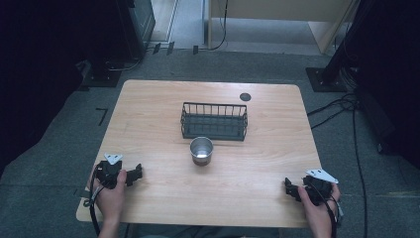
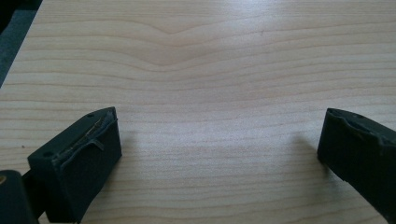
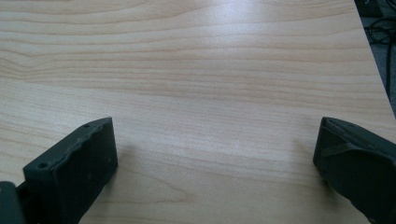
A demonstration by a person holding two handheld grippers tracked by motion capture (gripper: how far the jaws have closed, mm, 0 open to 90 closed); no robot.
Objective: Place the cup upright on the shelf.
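A shiny metal cup stands upright at the middle of the wooden table. Just behind it sits a black wire basket, with nothing visible inside. My left gripper rests near the front left corner, held in a hand, its jaws wide apart over bare wood. Near the front right corner my right gripper is likewise open, nothing between its jaws. Both grippers are well short of the cup.
A small dark round disc lies flush in the tabletop at the back right. Grey carpet surrounds the table, with cables and a stand base to the right and dark equipment at the back left.
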